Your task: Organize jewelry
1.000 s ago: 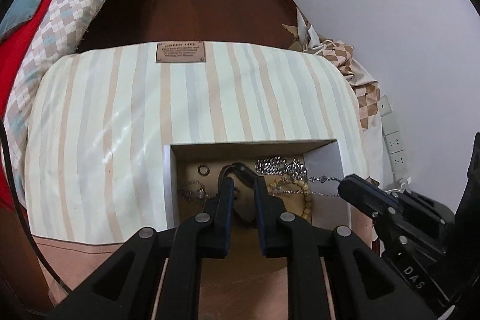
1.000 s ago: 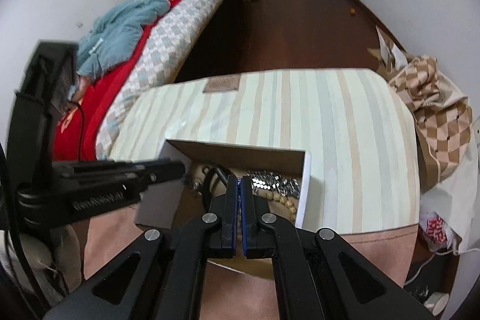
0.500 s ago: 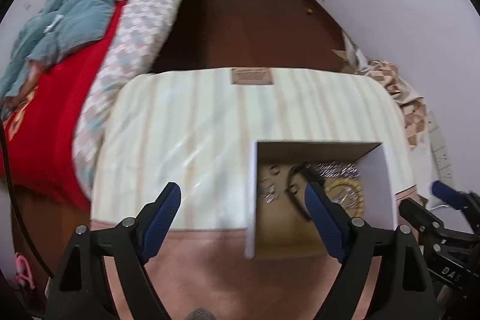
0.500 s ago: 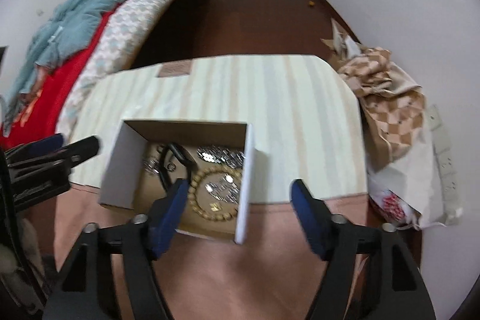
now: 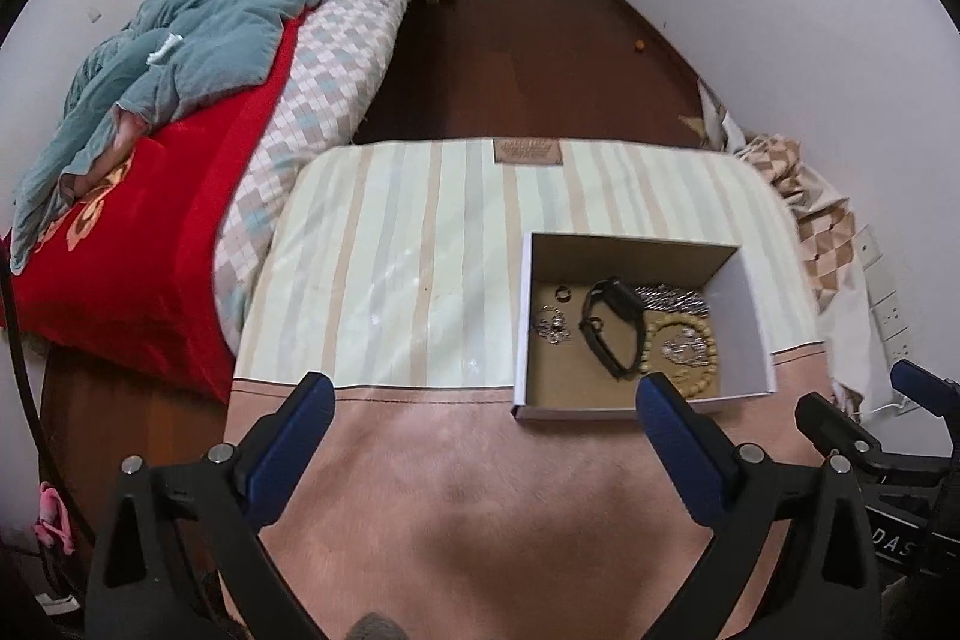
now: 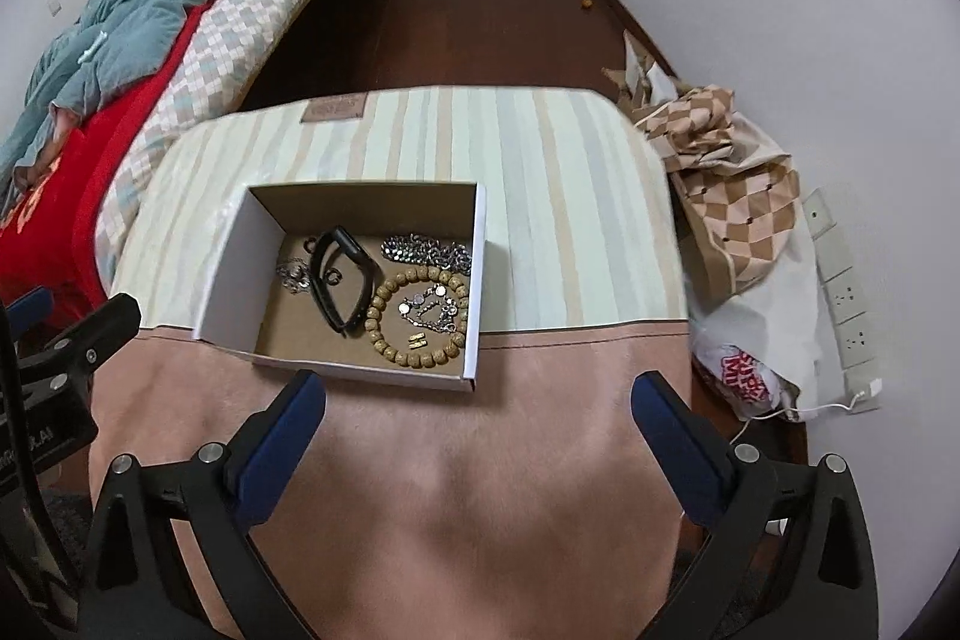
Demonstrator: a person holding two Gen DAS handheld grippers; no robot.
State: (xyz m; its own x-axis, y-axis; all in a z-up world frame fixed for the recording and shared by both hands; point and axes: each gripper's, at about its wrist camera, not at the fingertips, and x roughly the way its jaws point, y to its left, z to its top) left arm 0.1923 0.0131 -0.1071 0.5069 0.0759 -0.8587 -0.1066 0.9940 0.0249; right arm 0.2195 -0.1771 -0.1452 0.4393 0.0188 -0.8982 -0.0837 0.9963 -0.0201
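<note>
Both grippers hanging wide open and empty above the pink near end of the cushioned table.

The left gripper [image 5: 480, 400] and right gripper [image 6: 477, 397] are gaping short of the cardboard box [image 6: 225, 274], which is sitting on the striped cover [image 6: 558, 196], holding the black band [image 6: 342, 280], bead bracelet [image 6: 414, 304] and silver chain [image 6: 426, 253].

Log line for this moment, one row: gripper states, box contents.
left hand-held gripper: open, empty | right hand-held gripper: open, empty | box: on striped cloth | inside: black band, bead bracelet, silver chain
</note>
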